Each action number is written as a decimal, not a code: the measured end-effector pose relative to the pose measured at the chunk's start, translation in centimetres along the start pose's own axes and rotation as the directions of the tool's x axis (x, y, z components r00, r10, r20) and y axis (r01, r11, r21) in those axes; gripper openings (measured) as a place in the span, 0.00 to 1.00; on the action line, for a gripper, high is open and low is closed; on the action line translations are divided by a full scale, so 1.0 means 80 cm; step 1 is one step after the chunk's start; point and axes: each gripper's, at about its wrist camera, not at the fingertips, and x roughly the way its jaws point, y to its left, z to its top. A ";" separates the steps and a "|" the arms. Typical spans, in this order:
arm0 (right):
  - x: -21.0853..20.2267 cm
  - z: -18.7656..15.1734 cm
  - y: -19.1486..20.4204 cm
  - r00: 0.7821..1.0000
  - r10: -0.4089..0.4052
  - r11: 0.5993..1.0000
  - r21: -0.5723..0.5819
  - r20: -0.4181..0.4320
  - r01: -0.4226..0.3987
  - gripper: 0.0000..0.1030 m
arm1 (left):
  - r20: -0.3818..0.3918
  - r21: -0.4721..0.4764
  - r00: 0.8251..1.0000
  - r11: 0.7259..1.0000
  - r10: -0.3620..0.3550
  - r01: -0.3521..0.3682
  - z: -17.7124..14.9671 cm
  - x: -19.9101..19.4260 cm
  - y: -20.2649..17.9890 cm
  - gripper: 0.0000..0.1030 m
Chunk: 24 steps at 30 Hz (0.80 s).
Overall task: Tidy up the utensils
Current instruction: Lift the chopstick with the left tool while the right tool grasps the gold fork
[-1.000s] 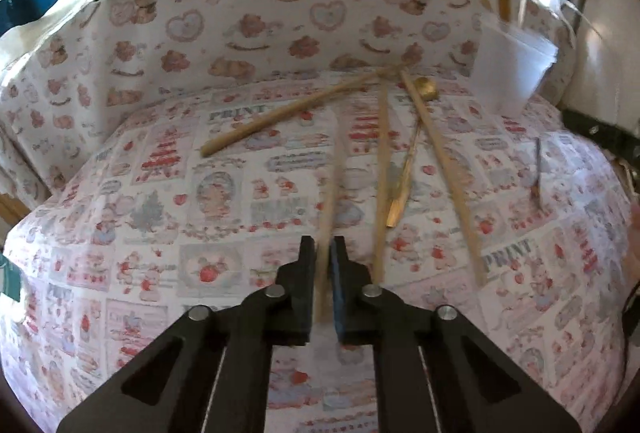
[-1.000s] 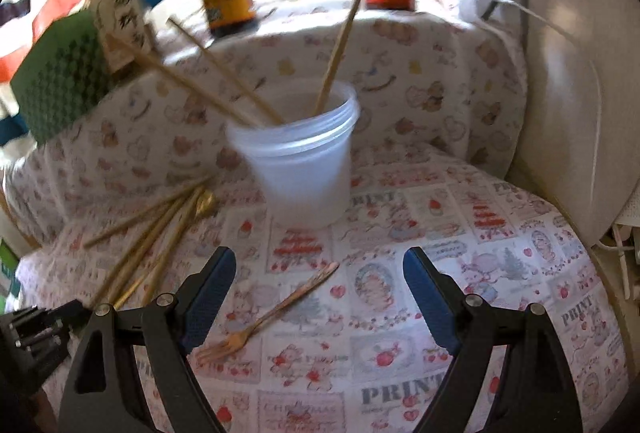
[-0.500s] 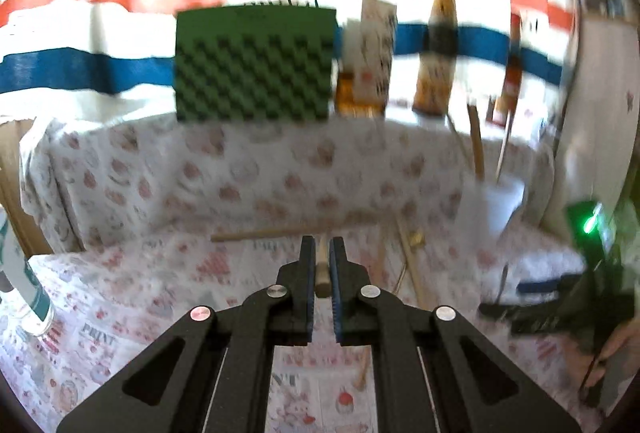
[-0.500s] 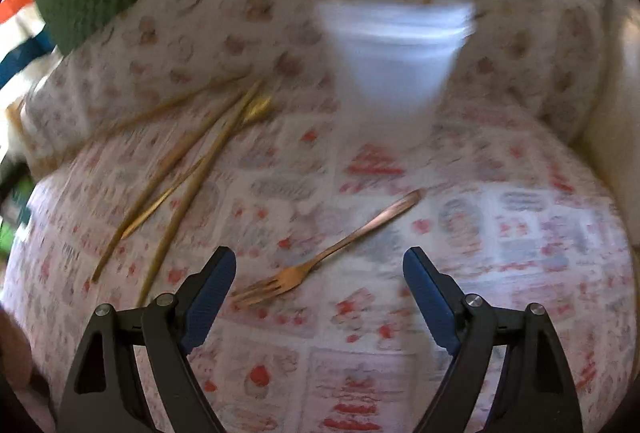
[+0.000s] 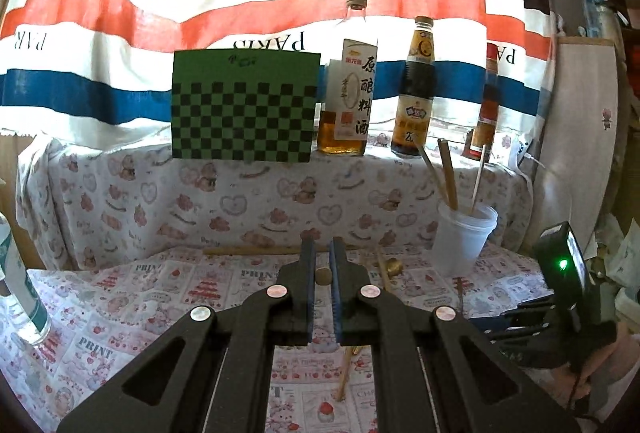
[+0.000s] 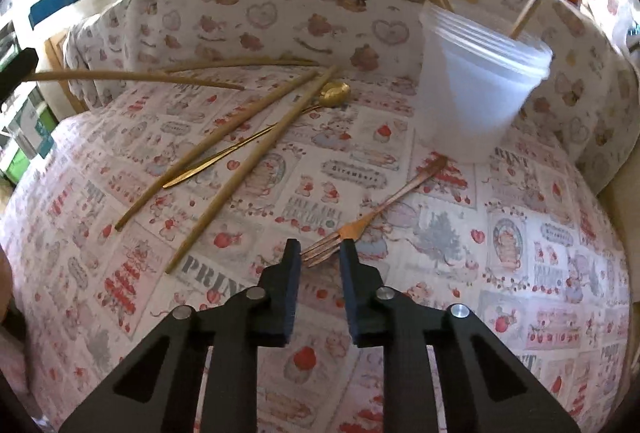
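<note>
Left wrist view
Left gripper point(image 5: 323, 260): points nearly level across the surface toward the back wall, raised above the patterned cloth point(image 5: 120, 297).
Left jaws: clamped on a wooden chopstick point(image 5: 323, 275), seen end-on as a round tip between the pads; its far length runs under the gripper and shows again below at the lower middle.
Cup point(image 5: 464, 237): white plastic, upright at the right rear of the surface, with three sticks leaning in it.
Gold spoon point(image 5: 394, 267): lies on the cloth just right of the jaws, between them and the cup.
Right gripper, seen from here point(image 5: 568, 297): a dark body with a green light at the right edge, tilted downward, a hand point(image 5: 596, 373) beneath it.
Backdrop: green checkered board point(image 5: 244, 105) and three bottles point(image 5: 352, 89) stand on the ledge behind.

Right wrist view
Right gripper point(image 6: 320, 251): pitched steeply down at the surface, low over the cloth.
Right jaws: closing, a narrow gap left; the tines of a copper fork point(image 6: 376, 211) lie between the tips, and whether the pads touch it I cannot tell.
Fork: lies flat, handle running up-right toward the cup point(image 6: 476, 89), its end just beside the cup's base.
Loose utensils: two chopsticks point(image 6: 240, 173) and the gold spoon point(image 6: 336, 93) lie crossed to the left of the fork, apart from it.
Held chopstick point(image 6: 132, 77): juts in from the left edge, above the cloth.
</note>
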 end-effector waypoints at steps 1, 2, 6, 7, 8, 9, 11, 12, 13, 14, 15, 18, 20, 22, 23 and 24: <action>-0.002 -0.001 -0.005 1.000 0.012 1.000 0.013 -0.003 -0.012 0.15 | 0.007 0.006 1.000 1.000 0.007 -0.007 0.000 -0.001 -0.001 0.06; -0.004 -0.002 -0.008 1.000 0.014 1.000 0.024 -0.005 -0.014 0.12 | 0.017 0.015 1.000 1.000 0.018 -0.019 -0.001 -0.003 -0.003 0.06; -0.010 -0.002 -0.019 0.994 -0.108 0.993 0.042 -0.019 0.108 0.07 | 0.048 0.043 0.998 0.998 0.050 -0.053 -0.001 -0.007 -0.007 0.06; -0.012 -0.001 -0.022 0.991 -0.133 0.990 0.053 -0.013 0.134 0.07 | 0.051 0.050 0.997 0.997 0.059 -0.061 -0.001 -0.007 -0.008 0.06; -0.016 -0.001 -0.025 0.989 -0.149 0.987 0.065 -0.001 0.149 0.07 | 0.048 0.057 0.997 0.997 0.058 -0.060 -0.002 -0.006 -0.009 0.06; -0.022 -0.001 -0.029 0.986 -0.167 0.983 0.080 0.012 0.165 0.07 | 0.045 0.060 0.998 0.997 0.054 -0.057 -0.002 -0.005 -0.008 0.06; -0.029 0.001 -0.036 0.978 -0.206 0.973 0.111 0.029 0.202 0.08 | 0.046 0.058 0.997 0.997 0.057 -0.059 -0.002 -0.006 -0.008 0.06; -0.032 0.002 -0.041 0.975 -0.222 0.967 0.132 0.032 0.216 0.08 | 0.046 0.057 0.998 0.997 0.053 -0.056 -0.001 -0.007 -0.008 0.06; -0.033 0.003 -0.046 0.974 -0.223 0.965 0.146 0.034 0.216 0.09 | 0.047 0.058 0.998 0.997 0.051 -0.053 -0.001 -0.007 -0.008 0.06; -0.034 0.003 -0.055 0.977 -0.210 0.964 0.175 0.034 0.201 0.11 | 0.047 0.058 0.998 0.997 0.053 -0.055 -0.001 -0.007 -0.008 0.06; -0.034 0.002 -0.066 0.983 -0.181 0.964 0.206 0.034 0.170 0.17 | 0.044 0.060 0.998 0.997 0.054 -0.057 -0.002 -0.007 -0.009 0.06; -0.026 0.004 -0.081 0.993 -0.109 0.960 0.263 0.034 0.096 0.29 | 0.025 0.061 0.998 0.997 0.055 -0.056 -0.004 -0.002 -0.010 0.06; -0.018 0.007 -0.080 0.994 -0.097 0.960 0.267 0.044 0.082 0.30 | 0.010 0.055 0.999 0.997 0.051 -0.052 -0.005 0.002 -0.009 0.06; -0.015 0.006 -0.077 0.994 -0.100 0.963 0.255 0.044 0.086 0.34 | 0.003 0.048 0.999 0.997 0.052 -0.052 -0.005 0.004 -0.007 0.06; -0.011 0.006 -0.074 0.994 -0.102 0.966 0.243 0.030 0.092 0.35 | 0.001 0.044 0.999 0.998 0.049 -0.049 -0.005 0.004 -0.005 0.06; -0.008 0.005 -0.069 0.995 -0.096 0.969 0.230 0.017 0.090 0.35 | -0.001 0.039 0.999 0.998 0.047 -0.047 -0.005 0.004 -0.004 0.06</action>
